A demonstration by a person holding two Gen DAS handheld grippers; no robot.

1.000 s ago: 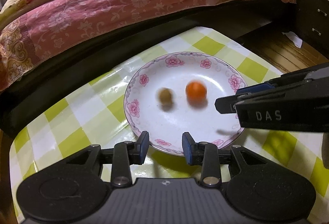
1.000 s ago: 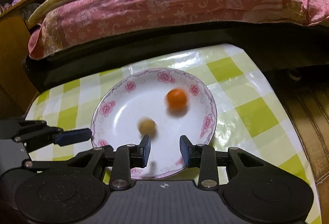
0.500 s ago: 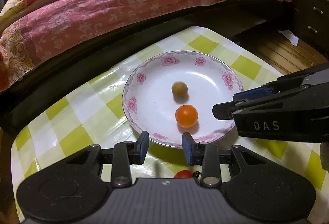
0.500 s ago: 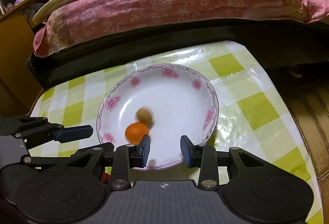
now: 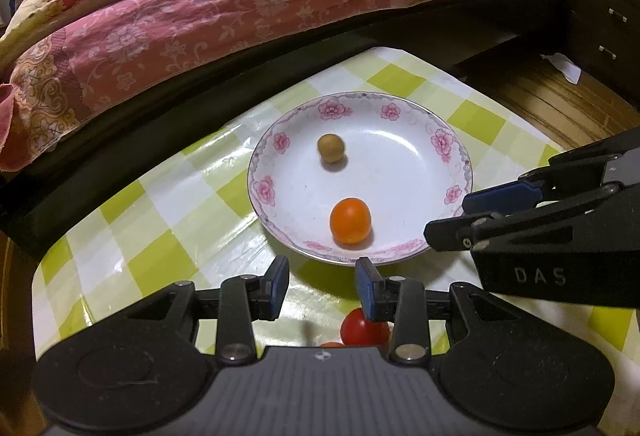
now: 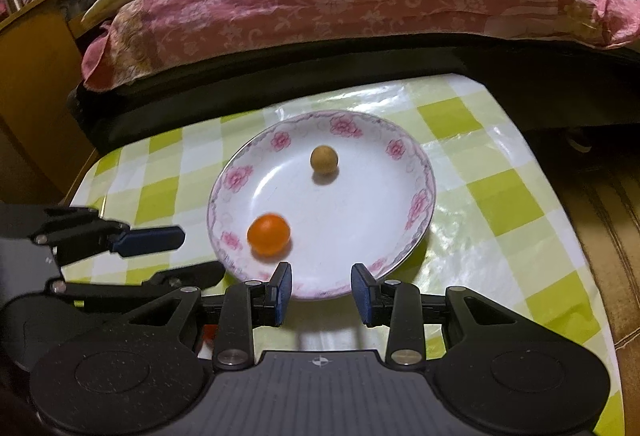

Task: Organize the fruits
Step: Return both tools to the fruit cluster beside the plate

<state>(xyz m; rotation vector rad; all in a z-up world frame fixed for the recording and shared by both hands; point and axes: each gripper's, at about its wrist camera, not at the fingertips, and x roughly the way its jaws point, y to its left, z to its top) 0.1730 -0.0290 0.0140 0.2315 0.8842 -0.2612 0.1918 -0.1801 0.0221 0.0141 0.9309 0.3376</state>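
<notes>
Both grippers empty w/ jaws apart: left gripper (image 5: 322,286), right gripper (image 6: 321,294). Plate (image 5: 454,156) holds 2 fruits, orange one (image 5: 350,221) near its front rim, tan one (image 5: 331,147) farther back. Red fruit (image 5: 362,328) on tablecloth (image 5: 160,232), half hidden behind left finger; a 2nd beside it barely visible.

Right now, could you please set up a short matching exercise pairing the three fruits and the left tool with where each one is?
Column one:
1. orange fruit
2. tan fruit
3. red fruit
4. left tool

Column two:
a. on the checked cloth, partly hidden behind a finger
b. in the plate, near its front rim
c. open, just short of the plate's front rim
d. in the plate, farther back

Pairs: 1-b, 2-d, 3-a, 4-c
</notes>
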